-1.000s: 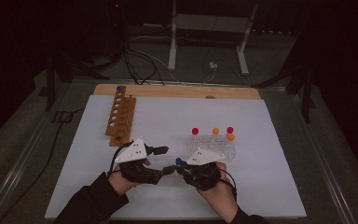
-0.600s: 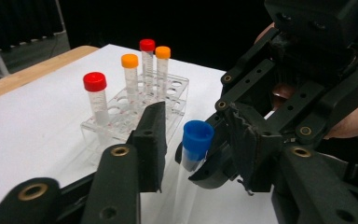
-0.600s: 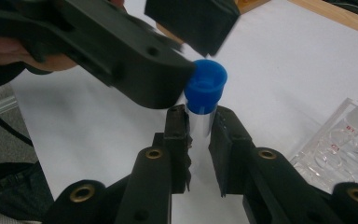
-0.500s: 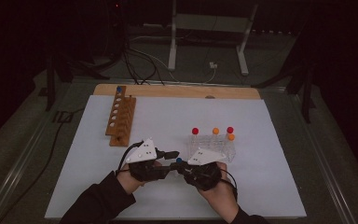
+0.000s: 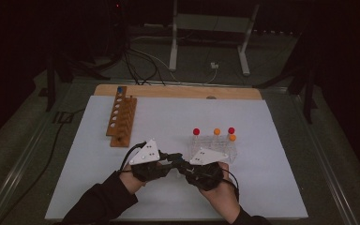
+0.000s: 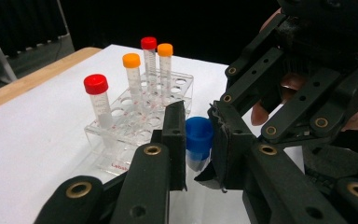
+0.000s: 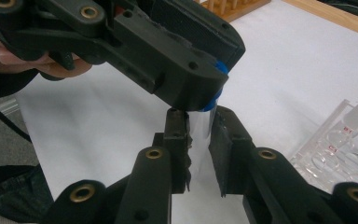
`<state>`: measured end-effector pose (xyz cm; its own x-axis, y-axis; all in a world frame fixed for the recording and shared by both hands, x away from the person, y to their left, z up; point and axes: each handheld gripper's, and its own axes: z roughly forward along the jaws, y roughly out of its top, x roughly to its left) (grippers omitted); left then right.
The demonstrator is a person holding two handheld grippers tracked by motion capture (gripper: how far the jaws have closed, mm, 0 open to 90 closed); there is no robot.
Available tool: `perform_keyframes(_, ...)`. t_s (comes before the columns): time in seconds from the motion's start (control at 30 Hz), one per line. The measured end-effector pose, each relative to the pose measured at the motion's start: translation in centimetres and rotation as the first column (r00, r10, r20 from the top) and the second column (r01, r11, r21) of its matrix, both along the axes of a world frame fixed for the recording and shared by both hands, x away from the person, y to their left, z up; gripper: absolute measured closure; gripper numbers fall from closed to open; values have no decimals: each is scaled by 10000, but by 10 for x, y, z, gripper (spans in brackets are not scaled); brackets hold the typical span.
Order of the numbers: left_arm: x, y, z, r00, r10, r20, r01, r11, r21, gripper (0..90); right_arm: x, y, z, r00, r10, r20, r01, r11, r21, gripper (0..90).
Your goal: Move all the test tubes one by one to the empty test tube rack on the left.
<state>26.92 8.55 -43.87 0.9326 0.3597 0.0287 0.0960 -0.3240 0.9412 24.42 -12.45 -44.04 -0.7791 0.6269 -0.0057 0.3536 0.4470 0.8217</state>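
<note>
Both grippers meet over the near middle of the white mat (image 5: pixel 272 187), just in front of the clear rack (image 6: pixel 121 154). Between them is a small clear tube (image 7: pixel 199 128) with a blue cap (image 6: pixel 199 133). The right gripper (image 7: pixel 198 154) is clamped on the tube's clear body, and the left gripper (image 6: pixel 198 140) has just been closing and now has its pads pressed on the blue cap, so the tube is pinched from two sides at once, off the mat.

The main risk, as I judge it, is the double grip itself. If the two hands pull or twist out of step, the cap could come away from the body (it looks like a screw cap, though the thread is hidden) and the body could slip from the right jaws onto the mat. If the right gripper lets go before the left has a firm bite on the smooth, rounded cap, the tube may swing or drop.

A second hazard is the rack just beyond, to the right: four capped tubes (image 6: pixel 134 79) stand upright in it, and a hasty sweep of either gripper could knock one over or shove the light rack. The wooden rack (image 5: pixel 121 117) at the far left is well apart.
</note>
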Motion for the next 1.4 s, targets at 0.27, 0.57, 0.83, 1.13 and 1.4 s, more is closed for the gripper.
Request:
perform_keyframes(0.27, 5, 9, 2, 9990, 445, 90, -446, 9989, 107, 778, -1, -6, 6, 9996, -97, 257, 88, 9992, 383, 603)
perform_keyframes(0.57, 15, 28, 9, 9946, 1008, 248, -1012, 9947, 163, 779, -2, -19, 10, 9987, -248, 448, 203, 9949, 991, 343)
perform_keyframes(0.83, 28, 53, 28, 9836, 1729, 520, -1731, 9849, -11, 778, -3, -27, 12, 9963, -629, 577, 538, 9876, 1476, 90)
perform_keyframes(1.13, 45, 76, 42, 9648, 2542, 678, -2545, 9671, -41, 778, -1, -31, 13, 9935, -984, 572, 872, 9812, 1723, 0)
perform_keyframes(1.4, 62, 92, 54, 9436, 3230, 721, -3227, 9464, -172, 779, -1, -35, 11, 9960, -587, 678, 457, 9827, 1796, 0)
